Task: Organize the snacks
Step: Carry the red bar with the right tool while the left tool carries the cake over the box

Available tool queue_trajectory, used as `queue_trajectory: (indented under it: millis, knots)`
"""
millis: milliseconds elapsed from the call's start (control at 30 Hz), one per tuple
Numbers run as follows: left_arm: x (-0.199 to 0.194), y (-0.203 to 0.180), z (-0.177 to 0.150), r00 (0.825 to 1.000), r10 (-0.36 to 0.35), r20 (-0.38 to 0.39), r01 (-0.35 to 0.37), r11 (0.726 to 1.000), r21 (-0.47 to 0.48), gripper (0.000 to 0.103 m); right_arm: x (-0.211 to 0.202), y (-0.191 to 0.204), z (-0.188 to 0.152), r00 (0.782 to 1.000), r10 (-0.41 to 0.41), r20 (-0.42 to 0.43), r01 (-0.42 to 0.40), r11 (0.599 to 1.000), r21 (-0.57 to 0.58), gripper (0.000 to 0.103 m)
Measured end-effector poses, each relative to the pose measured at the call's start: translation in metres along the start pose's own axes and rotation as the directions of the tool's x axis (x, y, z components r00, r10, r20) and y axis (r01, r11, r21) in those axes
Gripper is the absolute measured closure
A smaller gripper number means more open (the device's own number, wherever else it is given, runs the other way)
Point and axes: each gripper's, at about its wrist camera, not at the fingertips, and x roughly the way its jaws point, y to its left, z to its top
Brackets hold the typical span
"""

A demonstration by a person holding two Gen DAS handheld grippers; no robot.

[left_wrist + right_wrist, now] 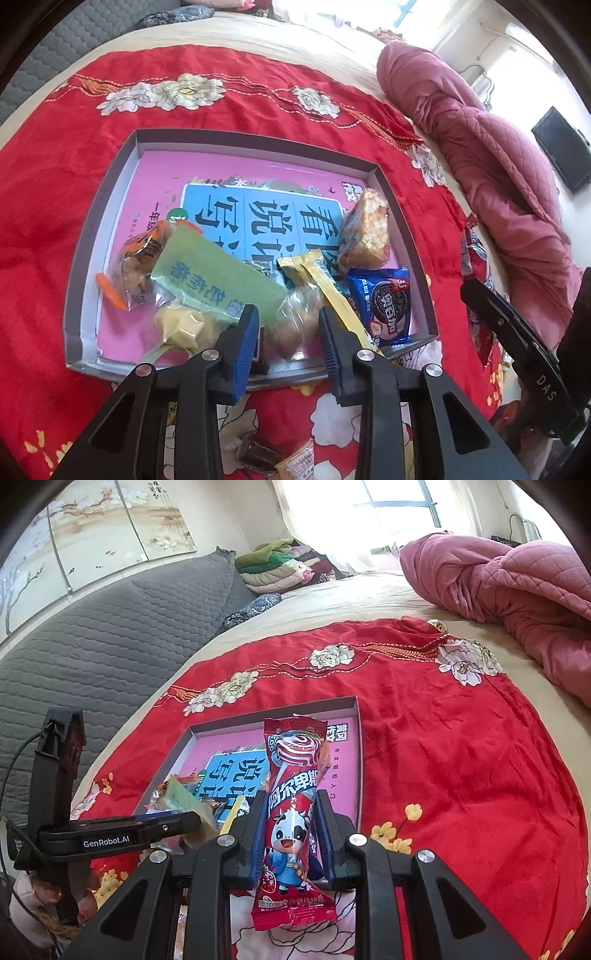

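Standing clamped in the right gripper (290,834) (upright), the red lollipop packet (291,812).

Red flower-patterned cloth (55,206), pink-bottomed grey tray (255,134), red cow-printed lollipop wrapper (291,834)

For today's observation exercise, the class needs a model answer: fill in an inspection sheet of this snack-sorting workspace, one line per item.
Surface: red floral cloth spread over a bed.
Job's things: shallow grey box with a pink printed base, holding a green packet, a blue cookie pack, a rice cake and more wrapped snacks.
Clutter: loose sweets on the cloth outside the box.
Grippers: left gripper over the box's near edge, a clear-wrapped snack between its fingers; right gripper shut on a red lollipop packet.
Cables: black lead on the left gripper.
Surroundings: pink quilt, grey headboard, window.
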Motion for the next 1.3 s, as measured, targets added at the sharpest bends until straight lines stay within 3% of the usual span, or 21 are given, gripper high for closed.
queue_trajectory:
  millis: [1300]
  knots:
    - [0.014,0.003,-0.002,1.000,-0.004,-0.030,0.003,1.000,-0.022,0.068,0.052,-0.019,-0.004,0.993,-0.018,-0.113,0.027,0.997,0.075,0.078]
